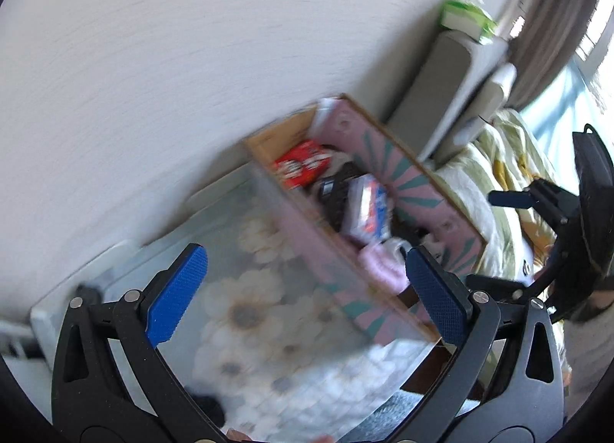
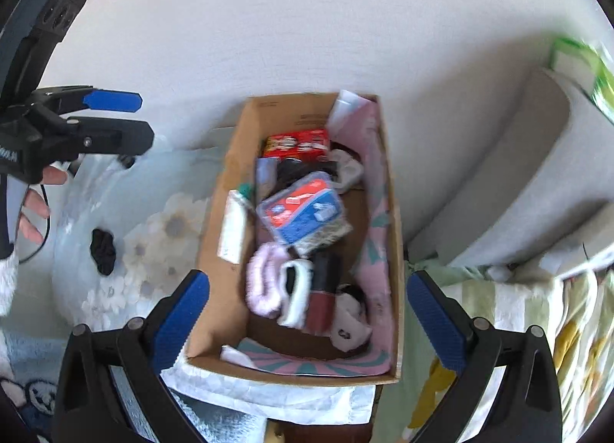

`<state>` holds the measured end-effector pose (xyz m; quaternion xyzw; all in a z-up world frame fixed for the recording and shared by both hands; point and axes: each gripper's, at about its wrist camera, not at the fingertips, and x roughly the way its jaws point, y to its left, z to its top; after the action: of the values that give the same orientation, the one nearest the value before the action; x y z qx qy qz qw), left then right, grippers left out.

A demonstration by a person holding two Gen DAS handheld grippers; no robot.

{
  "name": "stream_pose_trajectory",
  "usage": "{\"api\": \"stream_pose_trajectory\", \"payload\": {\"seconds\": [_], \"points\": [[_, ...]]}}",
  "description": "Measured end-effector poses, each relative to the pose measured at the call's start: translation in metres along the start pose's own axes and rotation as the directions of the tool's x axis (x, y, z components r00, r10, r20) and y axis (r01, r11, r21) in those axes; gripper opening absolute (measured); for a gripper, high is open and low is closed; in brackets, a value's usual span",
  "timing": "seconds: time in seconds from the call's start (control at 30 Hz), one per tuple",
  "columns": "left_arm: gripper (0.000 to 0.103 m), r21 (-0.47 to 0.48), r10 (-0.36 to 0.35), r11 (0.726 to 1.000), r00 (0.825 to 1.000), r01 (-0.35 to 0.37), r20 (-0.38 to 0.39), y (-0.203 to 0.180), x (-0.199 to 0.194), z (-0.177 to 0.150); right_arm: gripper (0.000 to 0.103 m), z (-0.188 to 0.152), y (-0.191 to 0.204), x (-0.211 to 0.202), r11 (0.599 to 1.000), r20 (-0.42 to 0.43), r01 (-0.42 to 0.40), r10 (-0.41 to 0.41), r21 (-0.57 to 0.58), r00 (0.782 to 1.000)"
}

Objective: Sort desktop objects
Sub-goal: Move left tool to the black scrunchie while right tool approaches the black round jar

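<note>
A cardboard box point(image 2: 215, 251) with a pink patterned outside point(image 1: 307, 251) stands on the floral tablecloth point(image 1: 245, 312). It holds a red packet point(image 2: 297, 144), a blue-and-red clear case point(image 2: 303, 211), a white tube point(image 2: 232, 228), a pink fluffy band point(image 2: 261, 285) and several other small items. A black hair tie point(image 2: 103, 247) lies on the cloth left of the box. My left gripper point(image 1: 303, 289) is open and empty above the cloth. My right gripper point(image 2: 307, 324) is open and empty over the box's near end. The left gripper point(image 2: 115, 117) also shows at far left in the right wrist view.
A white wall runs behind the table. Grey cushions point(image 2: 518, 182) and a green-edged book point(image 1: 466, 19) stand to the right. A green and yellow blanket point(image 2: 537, 328) lies at the right. The right gripper body point(image 1: 552, 209) shows at the right of the left wrist view.
</note>
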<state>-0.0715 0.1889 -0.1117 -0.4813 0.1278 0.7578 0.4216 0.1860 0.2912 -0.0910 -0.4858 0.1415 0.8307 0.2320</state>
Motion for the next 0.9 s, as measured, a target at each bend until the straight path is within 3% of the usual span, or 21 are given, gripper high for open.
{"api": "stream_pose_trajectory", "payload": {"seconds": [0.13,0.3,0.5,0.6,0.73,0.9], "points": [[0.103,-0.075,0.065,0.995,0.997,-0.063,0.031,0.042,-0.035,-0.028,0.103,0.015,0.023,-0.006,0.998,-0.020,-0.003,0.002,-0.060,1.000],[0.103,-0.159,0.142,0.978,0.990,-0.137,0.020,0.085,-0.068,-0.063,0.103,0.045,0.056,-0.012,0.993,0.032,-0.105,0.107,-0.058,0.994],[0.103,-0.277,0.228,0.940,0.971,-0.199,0.078,0.113,-0.093,-0.119,0.103,0.075,0.120,0.008,0.969,0.026,-0.136,0.144,-0.207,0.989],[0.103,-0.336,0.230,0.924,0.968,-0.184,0.102,0.120,-0.089,-0.152,0.103,0.091,0.147,0.022,0.950,0.013,-0.165,0.175,-0.267,0.985],[0.102,-0.401,0.224,0.898,0.972,-0.180,0.065,0.126,-0.065,-0.191,0.103,0.109,0.180,0.051,0.929,0.005,-0.197,0.209,-0.314,0.978],[0.102,-0.419,0.229,0.888,0.972,-0.188,0.048,0.124,-0.036,-0.216,0.103,0.118,0.210,0.098,0.911,-0.040,-0.268,0.269,-0.314,0.962]]}}
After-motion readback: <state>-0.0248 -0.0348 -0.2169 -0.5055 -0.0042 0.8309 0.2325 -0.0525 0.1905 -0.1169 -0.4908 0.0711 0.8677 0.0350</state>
